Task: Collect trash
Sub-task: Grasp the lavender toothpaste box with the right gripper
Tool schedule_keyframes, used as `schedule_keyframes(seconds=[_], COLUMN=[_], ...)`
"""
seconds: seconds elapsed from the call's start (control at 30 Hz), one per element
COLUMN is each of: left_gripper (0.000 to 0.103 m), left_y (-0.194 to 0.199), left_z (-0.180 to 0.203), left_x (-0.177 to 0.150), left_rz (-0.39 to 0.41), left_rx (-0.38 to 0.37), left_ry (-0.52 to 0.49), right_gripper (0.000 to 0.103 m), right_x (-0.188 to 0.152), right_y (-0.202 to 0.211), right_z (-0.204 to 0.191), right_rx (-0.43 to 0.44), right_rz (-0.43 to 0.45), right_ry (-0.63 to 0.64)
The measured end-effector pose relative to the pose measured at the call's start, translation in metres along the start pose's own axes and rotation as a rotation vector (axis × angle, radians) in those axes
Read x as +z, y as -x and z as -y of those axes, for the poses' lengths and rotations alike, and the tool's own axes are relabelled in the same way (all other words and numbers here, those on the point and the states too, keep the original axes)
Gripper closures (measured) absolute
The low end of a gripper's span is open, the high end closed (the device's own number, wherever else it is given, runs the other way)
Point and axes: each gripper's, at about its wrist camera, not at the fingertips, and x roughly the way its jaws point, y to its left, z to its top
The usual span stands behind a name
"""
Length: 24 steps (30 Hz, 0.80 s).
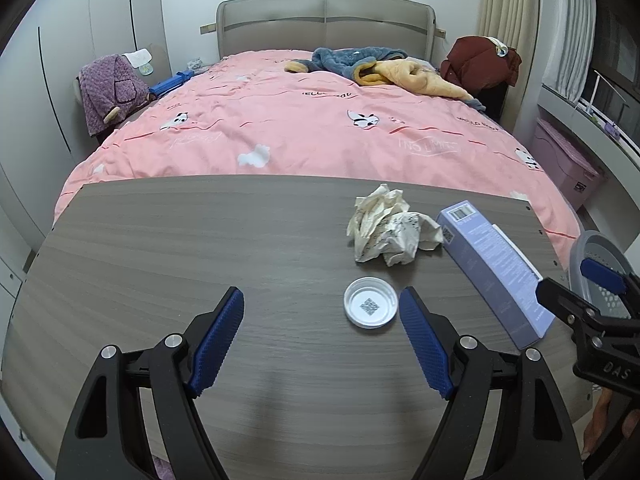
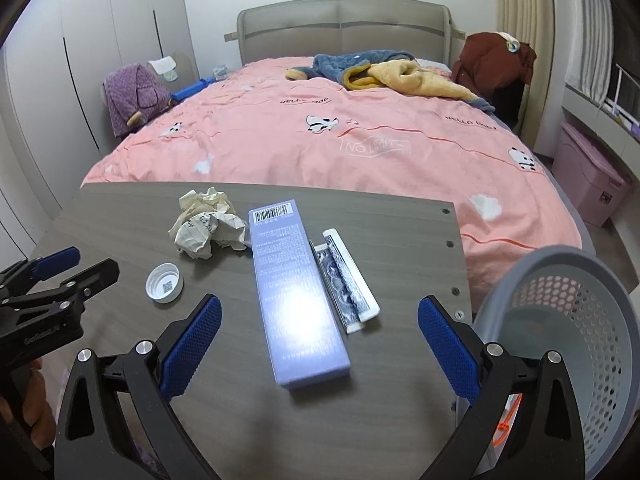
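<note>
Left hand-held gripper (image 1: 321, 312) held low over the grey table (image 1: 160, 248), released, jaws spread wide, nothing between them. White cap (image 1: 371, 307) lying open side up on the table just ahead, close to the right-side pad, not touching. Crumpled paper (image 1: 390, 230) resting farther on, beyond the cap, its right edge touching or nearly touching the far end of a long purple box (image 1: 494, 268).

Right hand-held gripper (image 2: 319, 316) likewise released, jaws wide apart, hovering above the near end of the box (image 2: 296, 300). Box flat on the table, lengthwise away from the camera, barcode at the far end. Small opened carton (image 2: 348, 278) lying alongside, just right of the box. Paper (image 2: 208, 228) to the box's left at the far end; cap (image 2: 165, 283) nearer, left, apart from both.

Grey perforated basket (image 2: 560, 344) standing off the table's right edge. Pink bed (image 2: 340, 140) beyond the table.
</note>
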Motion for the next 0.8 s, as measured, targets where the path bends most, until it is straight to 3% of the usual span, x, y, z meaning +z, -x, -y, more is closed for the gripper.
schedule_keyframes(seconds=[0.23, 0.37, 0.63, 0.8], left_gripper=[0.027, 0.027, 0.027, 0.027], left_y=[-0.009, -0.014, -0.02, -0.019], left_z=[-0.013, -0.017, -0.019, -0.018], left_x=[0.001, 0.001, 0.0, 0.0], left_rz=[-0.015, -0.022, -0.031, -0.031], left_rx=[0.006, -0.002, -0.013, -0.015], left_ry=[0.023, 0.033, 0.032, 0.033], right_gripper=[0.009, 0.025, 0.035, 0.053], right_x=[0.009, 0.011, 0.01, 0.008], right_y=[-0.025, -0.038, -0.052, -0.059], right_z=[-0.014, -0.02, -0.025, -0.027], right_rx=[-0.013, -0.021, -0.019, -0.006], right_rz=[-0.022, -0.056, -0.09, -0.113], right_ry=[0.053, 0.089, 0.111, 0.105])
